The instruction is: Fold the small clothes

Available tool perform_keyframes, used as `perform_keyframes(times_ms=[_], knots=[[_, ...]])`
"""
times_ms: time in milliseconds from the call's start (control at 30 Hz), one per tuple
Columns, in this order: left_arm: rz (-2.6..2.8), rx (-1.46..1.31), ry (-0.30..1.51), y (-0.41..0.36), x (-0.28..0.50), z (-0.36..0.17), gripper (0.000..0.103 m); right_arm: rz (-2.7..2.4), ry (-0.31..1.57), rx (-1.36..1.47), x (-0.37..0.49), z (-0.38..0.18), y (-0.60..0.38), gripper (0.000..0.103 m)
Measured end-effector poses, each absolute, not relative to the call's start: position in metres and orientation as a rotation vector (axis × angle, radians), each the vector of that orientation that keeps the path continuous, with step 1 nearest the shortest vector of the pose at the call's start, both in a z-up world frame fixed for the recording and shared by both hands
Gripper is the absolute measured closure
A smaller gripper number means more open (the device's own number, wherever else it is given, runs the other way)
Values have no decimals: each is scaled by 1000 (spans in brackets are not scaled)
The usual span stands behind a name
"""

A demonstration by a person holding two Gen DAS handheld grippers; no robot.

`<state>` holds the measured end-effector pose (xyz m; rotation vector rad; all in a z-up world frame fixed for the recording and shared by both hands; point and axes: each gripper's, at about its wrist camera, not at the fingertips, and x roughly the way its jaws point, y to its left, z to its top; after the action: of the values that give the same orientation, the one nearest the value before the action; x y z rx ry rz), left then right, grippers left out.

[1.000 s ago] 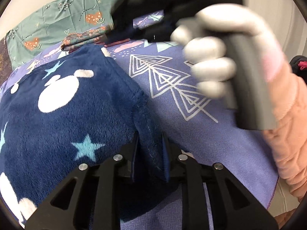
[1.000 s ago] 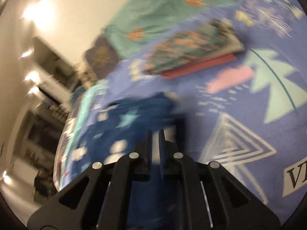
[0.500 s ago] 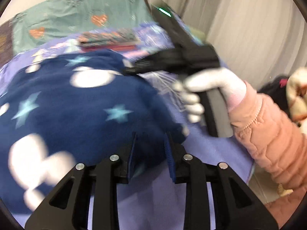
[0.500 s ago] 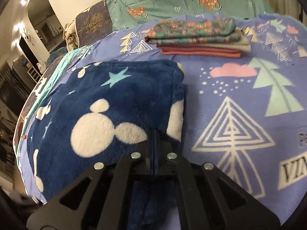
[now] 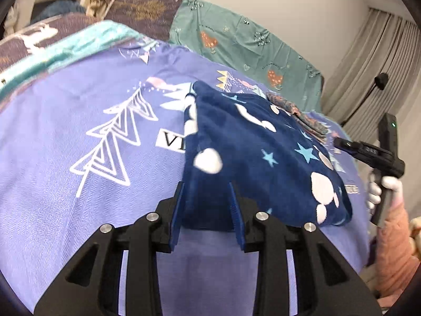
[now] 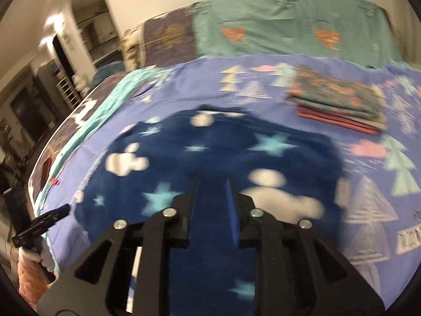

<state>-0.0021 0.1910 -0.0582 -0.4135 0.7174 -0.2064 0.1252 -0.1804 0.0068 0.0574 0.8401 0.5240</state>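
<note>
Looking along your left gripper [image 5: 206,210], you see its jaws spread apart, with the near edge of the navy fleece garment [image 5: 252,152] lying between them, not pinched. The garment stretches ahead and to the right over the purple bedspread [image 5: 65,131]. Your right gripper [image 6: 212,200] is also parted, hovering above the same fleece [image 6: 223,144]; blur hides whether it touches. Ahead to its right sits a folded stack [image 6: 336,102], apart from the fleece.
</note>
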Motion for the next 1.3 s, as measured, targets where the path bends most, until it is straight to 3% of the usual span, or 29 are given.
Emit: perform_keyframes(times_ms=[367,433,467,567,667,733,767,833,867,900,933,1133,1300], knots=[[-473,-434,746,189,33,-71,62,690,908,-211,144,1,18,73],[-502,-425,732,191,30,-70,73,699,901,-273,145,-3,41,73],[-515,-421,727,190,30,-70,92,703,899,-311,146,-5,54,72],[-530,-427,733,194,31,-72,98,685,920,-395,153,-18,84,68],[-528,-430,727,199,28,-76,98,655,960,-421,165,-30,102,68],[-524,-447,745,201,31,-82,90,623,981,-434,172,-38,110,65],[-527,-449,754,201,33,-83,77,615,990,-438,176,-43,115,64],[-531,-440,758,198,36,-84,74,594,1006,-456,183,-51,121,64],[-529,-425,762,195,36,-83,75,587,1009,-467,185,-55,124,77],[-529,-406,769,193,38,-83,88,576,1008,-477,187,-57,125,89],[-525,-388,777,192,38,-82,101,563,1008,-476,188,-58,126,93],[-518,-321,716,204,5,-56,103,622,951,-296,183,-18,115,95],[-378,-270,852,206,15,-89,103,596,1068,-339,204,-73,122,87]])
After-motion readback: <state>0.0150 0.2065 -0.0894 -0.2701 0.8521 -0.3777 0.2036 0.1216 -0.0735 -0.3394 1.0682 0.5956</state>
